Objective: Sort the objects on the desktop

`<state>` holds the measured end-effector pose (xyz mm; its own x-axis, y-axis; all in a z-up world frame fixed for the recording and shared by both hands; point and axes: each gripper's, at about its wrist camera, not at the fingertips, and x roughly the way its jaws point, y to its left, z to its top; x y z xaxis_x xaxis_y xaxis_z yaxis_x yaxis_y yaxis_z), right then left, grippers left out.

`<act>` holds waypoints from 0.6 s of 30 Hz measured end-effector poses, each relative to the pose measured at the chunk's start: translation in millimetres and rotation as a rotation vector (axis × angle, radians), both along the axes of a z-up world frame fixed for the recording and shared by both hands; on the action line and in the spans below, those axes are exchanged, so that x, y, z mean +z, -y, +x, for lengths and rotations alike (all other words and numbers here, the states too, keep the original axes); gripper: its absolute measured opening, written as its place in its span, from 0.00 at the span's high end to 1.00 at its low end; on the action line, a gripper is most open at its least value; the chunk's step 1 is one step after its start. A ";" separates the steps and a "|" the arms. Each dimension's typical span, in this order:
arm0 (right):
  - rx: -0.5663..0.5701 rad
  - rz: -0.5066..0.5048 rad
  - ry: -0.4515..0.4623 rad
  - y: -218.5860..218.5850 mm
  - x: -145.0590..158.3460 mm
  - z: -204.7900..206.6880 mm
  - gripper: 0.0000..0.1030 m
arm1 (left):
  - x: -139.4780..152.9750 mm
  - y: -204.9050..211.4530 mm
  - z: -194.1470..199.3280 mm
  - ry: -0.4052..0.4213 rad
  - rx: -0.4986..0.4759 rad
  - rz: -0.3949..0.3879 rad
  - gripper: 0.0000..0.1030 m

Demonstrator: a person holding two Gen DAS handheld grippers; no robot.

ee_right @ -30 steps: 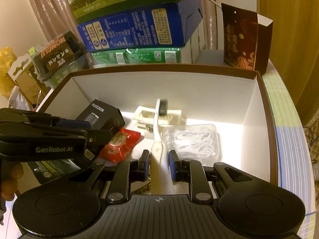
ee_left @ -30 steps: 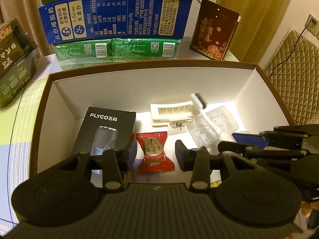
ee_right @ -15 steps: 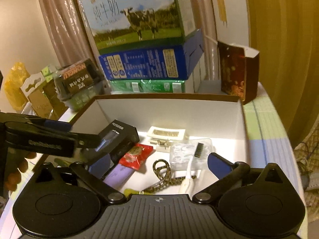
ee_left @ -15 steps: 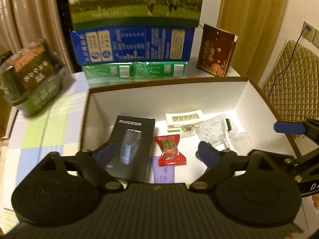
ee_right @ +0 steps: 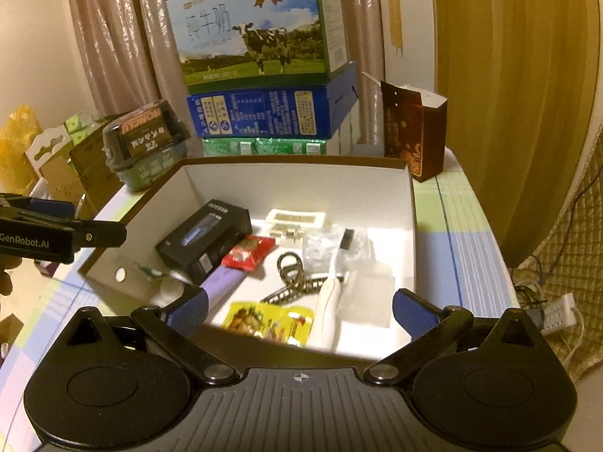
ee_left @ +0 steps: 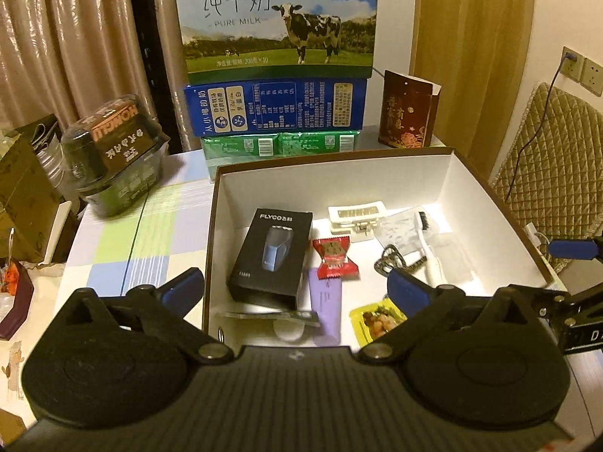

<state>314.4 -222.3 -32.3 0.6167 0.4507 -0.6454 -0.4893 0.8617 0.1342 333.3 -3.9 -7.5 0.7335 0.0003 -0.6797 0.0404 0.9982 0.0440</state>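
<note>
- Shiny brown curtains (ee_left: 71,37) hang at the back.
- A yellow curtain (ee_right: 520,94) hangs on the right.
- The table (ee_left: 124,233) has a cloth with green, blue and white squares.
- A padded chair (ee_left: 546,158) stands beside it.
- A wall socket (ee_left: 580,69) holds a black cord.
- The light is warm and dim.

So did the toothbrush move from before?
Yes. The right gripper let it go; the toothbrush now lies in the white box, by the clear packet.

Both the left gripper (ee_left: 296,288) and right gripper (ee_right: 299,309) hover with fingers spread wide, holding nothing.
</note>
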 end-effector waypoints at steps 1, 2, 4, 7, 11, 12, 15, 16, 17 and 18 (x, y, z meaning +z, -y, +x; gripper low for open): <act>0.001 0.000 0.003 1.0 1.1 -4.3 0.02 | 1.0 1.1 -5.0 0.000 0.002 0.002 0.01; 0.000 0.001 0.007 2.0 2.3 -8.4 0.02 | 2.7 3.6 -10.7 0.000 0.001 0.010 0.01; -0.005 0.002 0.016 3.9 5.2 -16.9 0.02 | 5.4 9.1 -22.7 0.015 0.002 0.035 0.01; -0.012 -0.002 0.030 6.5 9.2 -29.1 0.02 | 9.0 14.0 -38.6 0.027 0.003 0.050 0.01; -0.016 -0.005 0.034 12.8 12.9 -44.6 0.02 | 12.9 16.4 -58.9 0.012 0.012 0.023 0.01; -0.015 -0.004 0.032 14.7 13.5 -48.7 0.02 | 13.5 16.6 -63.9 0.009 0.016 0.018 0.01; -0.014 -0.007 0.024 19.3 14.5 -60.8 0.02 | 14.5 18.5 -78.2 -0.003 0.028 0.005 0.01; -0.012 -0.010 0.024 20.2 14.9 -65.2 0.02 | 14.8 19.8 -82.7 -0.008 0.032 0.004 0.01; -0.007 -0.013 0.026 21.1 15.0 -69.8 0.02 | 15.0 21.5 -87.8 -0.010 0.035 0.004 0.01; -0.001 -0.017 0.027 22.1 15.0 -74.4 0.02 | 15.1 22.9 -92.7 -0.012 0.037 0.003 0.01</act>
<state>240.0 -244.5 -17.3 0.6348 0.4391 -0.6358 -0.4916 0.8643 0.1061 240.6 -26.7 7.5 0.7246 0.0292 -0.6885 0.0037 0.9989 0.0463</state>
